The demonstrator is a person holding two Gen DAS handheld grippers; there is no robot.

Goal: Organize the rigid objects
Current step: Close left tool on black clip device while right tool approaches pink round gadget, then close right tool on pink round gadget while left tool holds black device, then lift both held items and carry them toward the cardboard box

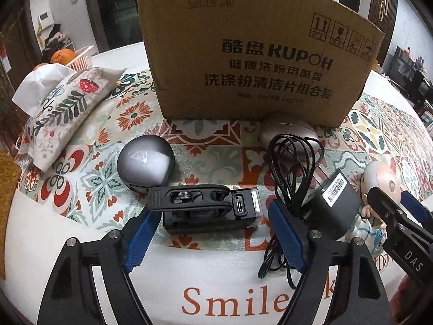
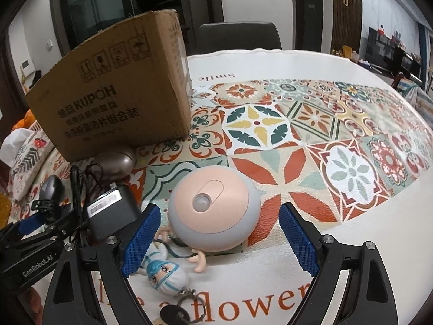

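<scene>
Crowding clip device (image 1: 211,211) — adapter (image 1: 331,203), cable (image 1: 292,168).

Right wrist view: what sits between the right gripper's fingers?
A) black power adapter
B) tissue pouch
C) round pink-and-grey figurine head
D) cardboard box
C: the round pink-and-grey figurine head lies between the right gripper's open blue pads; the black power adapter sits off to its left.

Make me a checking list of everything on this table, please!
Surface: patterned tablecloth, round table.
Job's things: black clip device, grey ball, power adapter, pink-topped round toy, keychain figure, cardboard box.
Clutter: tissue pouch, oranges.
Grippers: left gripper open around clip device; right gripper open around round toy.
Cables: black cord, coiled.
Surroundings: chair, doors.
</scene>
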